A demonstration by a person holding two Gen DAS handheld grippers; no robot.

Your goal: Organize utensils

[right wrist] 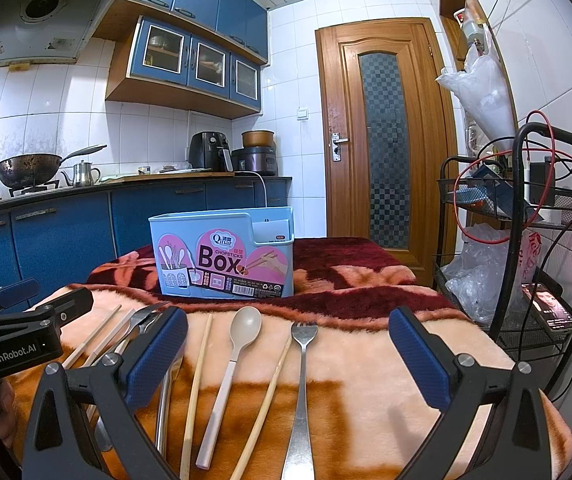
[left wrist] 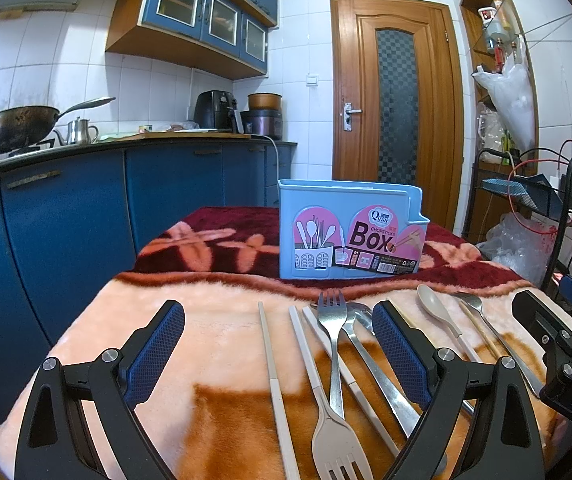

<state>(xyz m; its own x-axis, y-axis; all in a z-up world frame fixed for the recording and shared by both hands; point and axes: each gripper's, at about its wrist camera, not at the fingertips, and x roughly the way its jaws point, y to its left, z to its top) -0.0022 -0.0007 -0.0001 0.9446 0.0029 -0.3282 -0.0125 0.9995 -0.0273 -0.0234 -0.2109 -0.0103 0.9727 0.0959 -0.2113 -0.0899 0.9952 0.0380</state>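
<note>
Several utensils lie in a row across the near half of the blanket-covered table [left wrist: 206, 340], handles toward its near edge: from the left, pale chopsticks [left wrist: 274, 376], a steel fork [left wrist: 331, 332], a beige spoon [right wrist: 228, 376], bamboo chopsticks [right wrist: 198, 384] and another fork [right wrist: 301, 380]. The blue chopsticks box [right wrist: 222, 256] stands upright behind them, toward the far edge. Both the left gripper [left wrist: 278, 360] and right gripper [right wrist: 287, 364] hover wide open and empty; these look light, stiff and slippery, best pinched mid-handle.
</note>
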